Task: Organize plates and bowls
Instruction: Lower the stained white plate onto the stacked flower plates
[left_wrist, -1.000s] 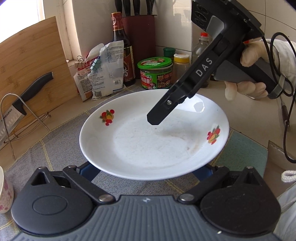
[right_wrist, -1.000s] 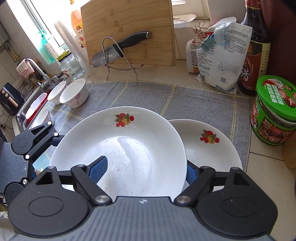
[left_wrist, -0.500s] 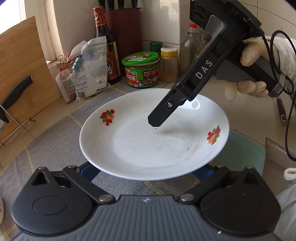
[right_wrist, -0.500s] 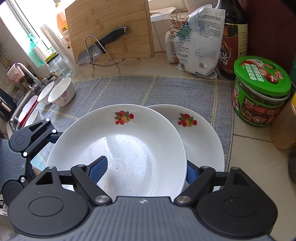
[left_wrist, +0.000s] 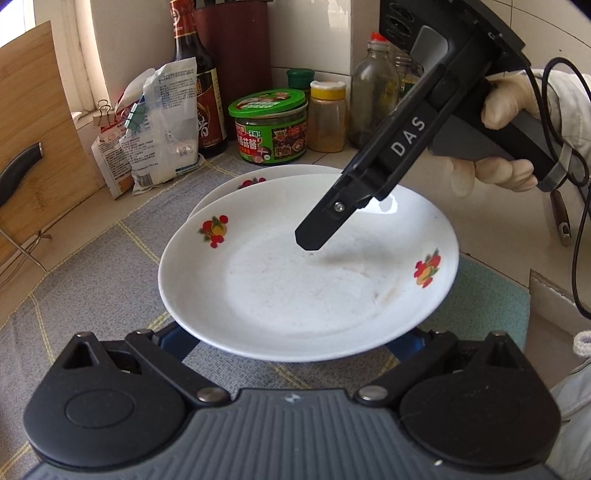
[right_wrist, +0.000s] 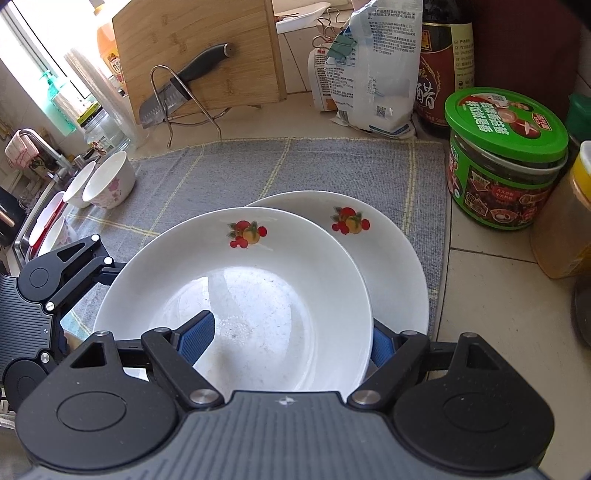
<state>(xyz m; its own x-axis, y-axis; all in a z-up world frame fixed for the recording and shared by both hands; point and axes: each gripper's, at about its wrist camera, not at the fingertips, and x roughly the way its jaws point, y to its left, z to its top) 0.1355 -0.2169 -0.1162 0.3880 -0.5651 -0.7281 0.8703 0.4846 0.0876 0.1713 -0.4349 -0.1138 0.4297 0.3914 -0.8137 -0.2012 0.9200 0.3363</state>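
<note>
A white plate with fruit prints (right_wrist: 258, 280) is held above the grey mat, partly over a second matching plate (right_wrist: 384, 251) that lies on the mat. My right gripper (right_wrist: 284, 338) is shut on the held plate's near rim: one blue pad (right_wrist: 195, 336) lies on top, the other pad (right_wrist: 382, 345) is under it. In the left wrist view the held plate (left_wrist: 295, 280) covers most of the lower plate (left_wrist: 266, 177). My left gripper (left_wrist: 291, 341) sits at the plate's edge with its fingers spread beneath it.
Grey mat (right_wrist: 295, 166) on the counter. Green-lidded jar (right_wrist: 502, 158), yellow-lidded jar (left_wrist: 327, 114), sauce bottle (right_wrist: 443, 59) and clipped bags (right_wrist: 369, 74) stand behind. Cutting board with knife on a wire rack (right_wrist: 192, 74) at back left. Small bowls (right_wrist: 107, 181) near the sink at left.
Both grippers have carried the held plate toward the back right; it now overlaps the second plate on the mat, which has come into the left wrist view.
</note>
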